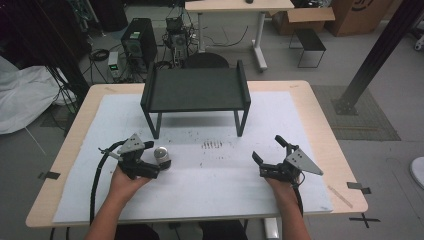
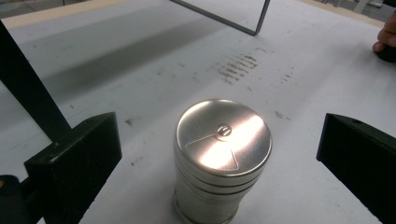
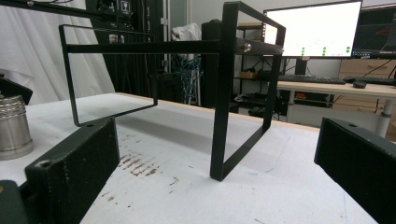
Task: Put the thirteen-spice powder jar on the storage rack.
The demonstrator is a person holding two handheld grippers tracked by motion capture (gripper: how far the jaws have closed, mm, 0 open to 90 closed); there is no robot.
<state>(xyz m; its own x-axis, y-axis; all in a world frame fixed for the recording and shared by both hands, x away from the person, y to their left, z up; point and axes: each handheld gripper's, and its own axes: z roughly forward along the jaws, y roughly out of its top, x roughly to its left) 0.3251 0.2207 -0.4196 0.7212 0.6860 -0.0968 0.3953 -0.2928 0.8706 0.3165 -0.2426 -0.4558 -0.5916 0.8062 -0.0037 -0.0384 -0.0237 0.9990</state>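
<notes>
Fingers of both grippers gape wide, the left gripper (image 2: 219,154) straddling the steel canister (image 2: 222,158) untouched.

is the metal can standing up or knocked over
Upright. The metal can stands on its base on the white mat, its round lid facing up, between the open left tongs, whose jaws are clear of its sides.

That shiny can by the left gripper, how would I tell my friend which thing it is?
Find the black metal stand at the back of the white table mat. Come forward to its left leg, where the left gripper waits open. Between its jaws stands the small silver canister, round, ribbed, upright, the one shiny thing there.
</notes>
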